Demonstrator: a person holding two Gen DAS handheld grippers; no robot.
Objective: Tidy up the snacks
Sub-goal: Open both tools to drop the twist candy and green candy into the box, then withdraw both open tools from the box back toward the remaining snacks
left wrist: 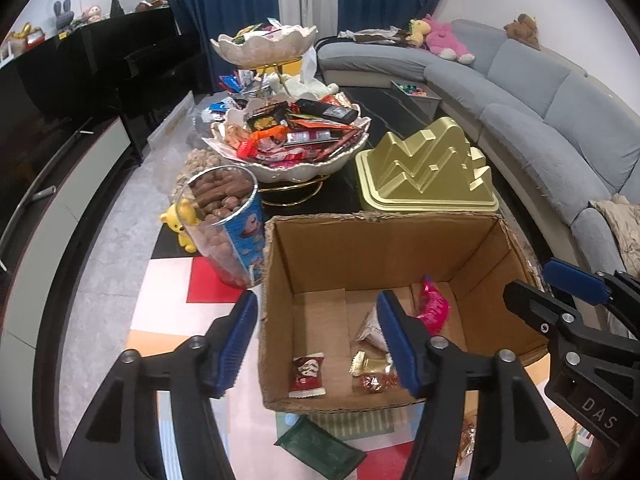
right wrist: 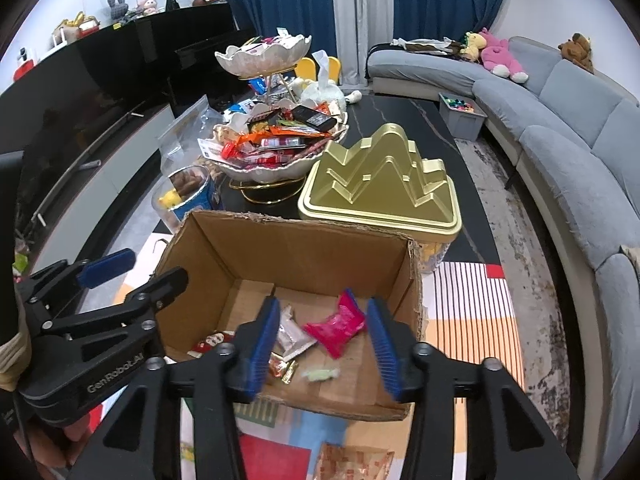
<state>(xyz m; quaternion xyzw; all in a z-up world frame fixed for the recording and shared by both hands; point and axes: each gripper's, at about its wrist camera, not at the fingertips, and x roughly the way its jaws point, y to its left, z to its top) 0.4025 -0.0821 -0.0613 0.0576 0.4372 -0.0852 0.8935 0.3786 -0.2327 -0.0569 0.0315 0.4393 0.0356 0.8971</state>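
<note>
An open cardboard box (left wrist: 360,240) (right wrist: 300,248) sits on a colourful mat before both grippers. Inside lie a pink packet (left wrist: 434,306) (right wrist: 336,326), a red packet (left wrist: 307,374) (right wrist: 208,342), a white packet (left wrist: 370,326) (right wrist: 292,336), a gold-wrapped sweet (left wrist: 372,366) (right wrist: 282,368) and a pale green candy (right wrist: 320,374). My left gripper (left wrist: 318,340) (right wrist: 140,276) hovers open over the box's near-left part with nothing in it. My right gripper (right wrist: 324,344) (left wrist: 556,290) is open above the box; the pink packet shows between its fingers, untouched by the pads.
Behind the box stand a gold mountain-shaped tin (left wrist: 424,172) (right wrist: 380,184), a two-tier shell bowl stand (left wrist: 304,170) (right wrist: 260,174) heaped with snacks, and a clear tub of chocolates (left wrist: 224,216). A green packet (left wrist: 320,446) lies on the mat in front. A grey sofa (left wrist: 560,120) curves along the right.
</note>
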